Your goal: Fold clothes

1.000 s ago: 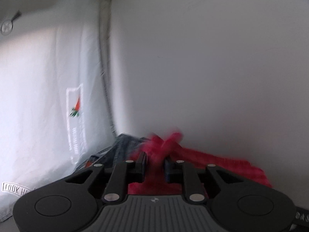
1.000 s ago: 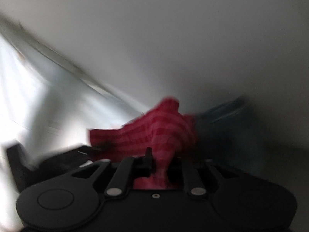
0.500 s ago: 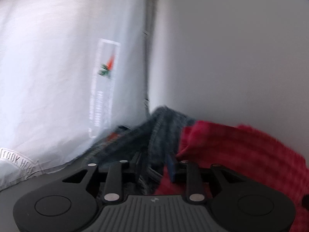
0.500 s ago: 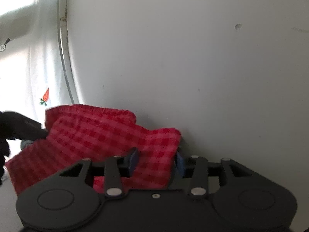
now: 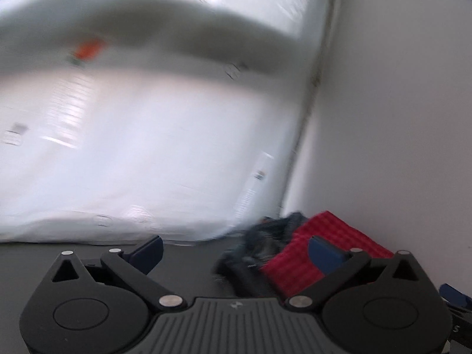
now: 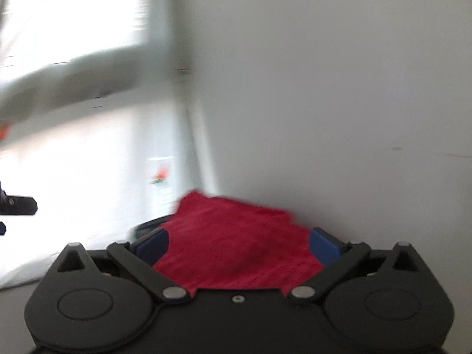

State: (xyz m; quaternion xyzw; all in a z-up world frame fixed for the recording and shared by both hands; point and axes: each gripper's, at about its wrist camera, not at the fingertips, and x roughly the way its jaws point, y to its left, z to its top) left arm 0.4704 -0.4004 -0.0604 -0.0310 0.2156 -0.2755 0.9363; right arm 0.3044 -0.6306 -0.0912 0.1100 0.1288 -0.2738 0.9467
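Both of our tools show their jaws spreading wide at this moment. Nearest us in the left wrist view, the left hand-held gripper has its blue pads far apart over the dark desk, gripping nothing; the red checked cloth lies just past its right-side pad, low in the frame, and we cannot tell whether that pad brushes it. Just to the left of the red cloth sits a crumpled dark blue garment, touching it. In the right wrist view, the right hand-held gripper is likewise opening, and the red cloth fills the gap between its pads, lying loose on the desk rather than pinched. Behind the red cloth rises a plain white wall. To the left of the cloth hangs a pale sheet printed with small orange motifs, meeting the wall at a vertical seam. Everything beyond the cloth is smeared by blur.
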